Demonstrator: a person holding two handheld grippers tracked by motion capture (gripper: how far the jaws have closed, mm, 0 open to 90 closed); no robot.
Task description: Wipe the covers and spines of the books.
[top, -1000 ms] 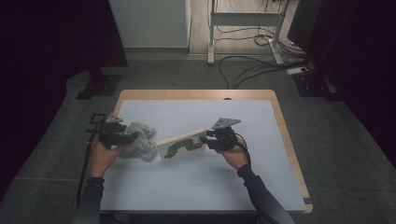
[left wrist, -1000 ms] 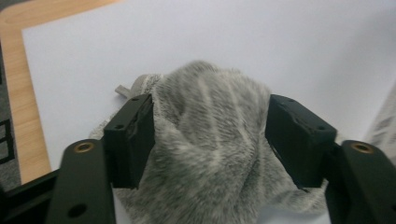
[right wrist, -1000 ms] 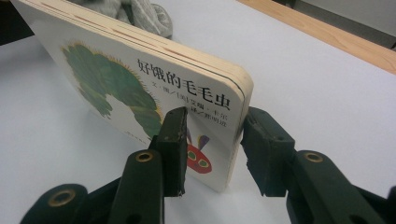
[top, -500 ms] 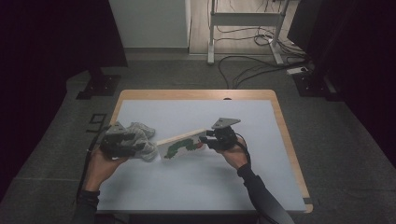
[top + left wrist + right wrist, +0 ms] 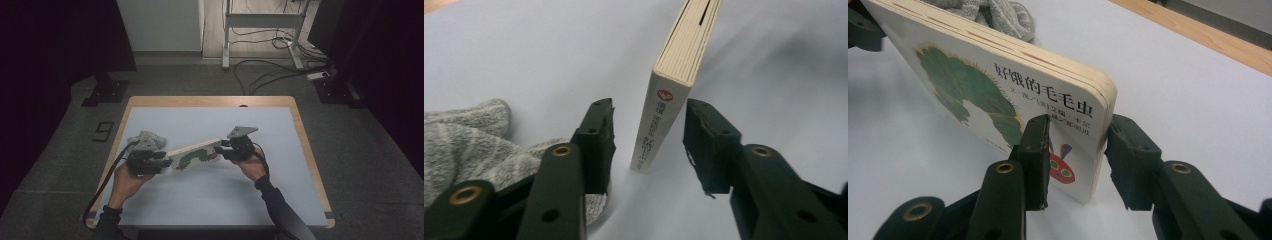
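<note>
Both forearms came in from the near edge, angled toward each other. The left hand (image 5: 126,179) held the left hand-held gripper (image 5: 159,161) low over the table (image 5: 210,210), its jaws spread wide either side of a book (image 5: 195,152) without touching it. The right hand (image 5: 252,165) held the right hand-held gripper (image 5: 224,151), whose jaws straddled the book's other end; whether they clamped it was unclear.

The left gripper (image 5: 165,162) is a black blocky tool with a dark cable trailing from its rear; its black fingers (image 5: 596,135) are flat-sided bars set with brass-ringed screw holes. The right gripper (image 5: 220,150) is built alike, topped by a grey three-cornered plate, its fingers (image 5: 1038,150) carrying the same brass rings. Both forearms wear dark long sleeves.
</note>
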